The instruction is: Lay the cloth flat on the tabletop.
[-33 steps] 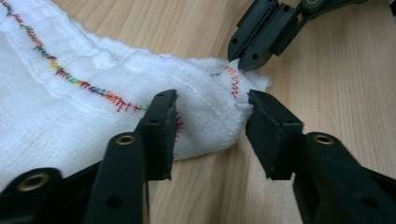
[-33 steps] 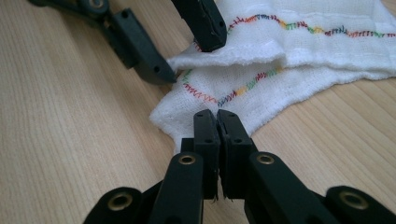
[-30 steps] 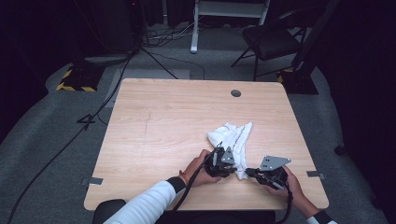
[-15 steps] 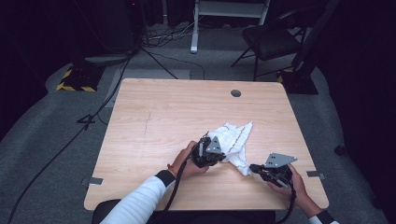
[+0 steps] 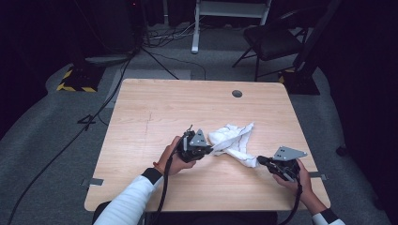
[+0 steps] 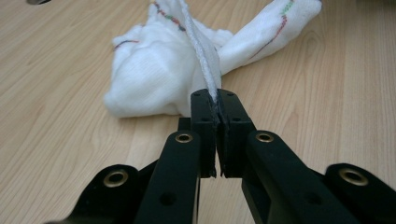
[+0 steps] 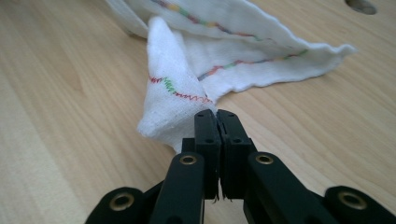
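Together, your left gripper and right gripper each had jaws clamped on an edge of the white cloth on the desk.

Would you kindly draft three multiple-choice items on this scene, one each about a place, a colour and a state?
1. Where does the white cloth lie on the table?
A. far left corner
B. between the two claws
C. over the round hole

2. What colour is the cloth's main fabric?
A. white
B. blue
C. black

3. How does the left claw stand?
A. wide open
B. shut on nothing
C. shut on a cloth edge

Key: 1 B, it stretches from the left claw to the right claw. 2 A, white with multicoloured stitching. 3 C, its jaws pinch a thin fold of cloth in the left gripper view.
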Motion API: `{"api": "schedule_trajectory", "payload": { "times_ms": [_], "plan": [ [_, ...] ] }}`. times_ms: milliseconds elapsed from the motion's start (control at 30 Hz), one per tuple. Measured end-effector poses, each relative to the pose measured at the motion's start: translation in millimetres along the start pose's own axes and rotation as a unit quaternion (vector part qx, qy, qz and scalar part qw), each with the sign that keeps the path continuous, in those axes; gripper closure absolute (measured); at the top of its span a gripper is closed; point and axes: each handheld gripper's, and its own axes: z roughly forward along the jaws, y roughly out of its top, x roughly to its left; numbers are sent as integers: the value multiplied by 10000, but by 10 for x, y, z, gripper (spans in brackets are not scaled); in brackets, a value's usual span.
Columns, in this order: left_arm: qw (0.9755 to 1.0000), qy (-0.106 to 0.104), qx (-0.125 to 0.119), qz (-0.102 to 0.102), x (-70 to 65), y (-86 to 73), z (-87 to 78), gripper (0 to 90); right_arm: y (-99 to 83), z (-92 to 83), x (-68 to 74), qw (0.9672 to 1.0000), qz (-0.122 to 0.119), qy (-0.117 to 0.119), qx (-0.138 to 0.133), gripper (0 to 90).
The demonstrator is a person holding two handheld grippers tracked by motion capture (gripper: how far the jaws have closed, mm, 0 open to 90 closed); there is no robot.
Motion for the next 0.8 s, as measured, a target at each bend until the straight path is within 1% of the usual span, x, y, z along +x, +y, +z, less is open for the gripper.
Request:
{"api": "schedule_trajectory", "payload": {
  "times_ms": [33, 67, 100, 133, 167, 200, 233, 267, 300, 333, 433, 467, 500, 567, 600, 633, 667, 700, 733, 767, 800],
  "plan": [
    [10000, 34, -9, -38, 26, -23, -36, 865, 13, -16, -45, 9999, 39, -99, -6, 877],
    [9998, 119, -43, -142, 75, -74, -117, 865, 18, -22, -68, 9999, 34, -158, -2, 878],
    [9998, 119, -43, -142, 75, -74, -117, 865, 18, -22, -68, 9999, 34, -158, -2, 878],
    [9994, 211, -84, -260, 116, -132, -196, 865, 25, -28, -129, 9996, 137, -241, -23, 878],
    [9994, 211, -84, -260, 116, -132, -196, 865, 25, -28, -129, 9996, 137, -241, -23, 878],
    [9987, 336, -116, -355, 165, -194, -283, 865, 32, -29, -178, 9993, 191, -332, -8, 879],
    [9987, 336, -116, -355, 165, -194, -283, 864, 35, -30, -195, 9991, 200, -369, -15, 879],
    [9977, 441, -157, -486, 225, -260, -365, 864, 40, -29, -214, 9989, 207, -432, -13, 879],
    [9977, 441, -157, -486, 225, -260, -365, 864, 48, -30, -236, 9987, 204, -469, -5, 879],
    [9969, 504, -170, -574, 272, -305, -420, 864, 55, -32, -258, 9985, 219, -494, -24, 879],
    [9966, 553, -191, -575, 298, -318, -459, 864, 71, -45, -302, 9981, 253, -561, -49, 879],
    [9966, 602, -196, -530, 304, -318, -480, 864, 81, -55, -323, 9978, 268, -606, -65, 880],
    [9965, 626, -192, -528, 303, -319, -491, 864, 98, -90, -367, 9970, 315, -698, -129, 880],
    [9964, 700, -150, -443, 306, -318, -520, 864, 102, -101, -380, 9967, 328, -727, -140, 880],
    [9964, 722, -157, -417, 309, -313, -548, 864, 109, -146, -414, 9960, 384, -782, -198, 880],
    [9962, 720, -219, -445, 318, -307, -588, 864, 109, -146, -414, 9960, 384, -782, -198, 880],
    [9954, 732, -369, -487, 335, -299, -679, 865, 120, -205, -427, 9952, 420, -836, -272, 880],
    [9954, 732, -369, -487, 335, -299, -679, 865, 120, -205, -427, 9952, 420, -836, -272, 880],
    [9948, 759, -426, -521, 342, -299, -718, 865, 131, -266, -440, 9944, 433, -898, -348, 880],
    [9943, 797, -465, -541, 364, -313, -777, 865, 136, -291, -454, 9940, 464, -914, -391, 880],
    [9940, 813, -465, -561, 376, -324, -800, 865, 137, -310, -469, 9935, 505, -931, -423, 880]
  ]
}}
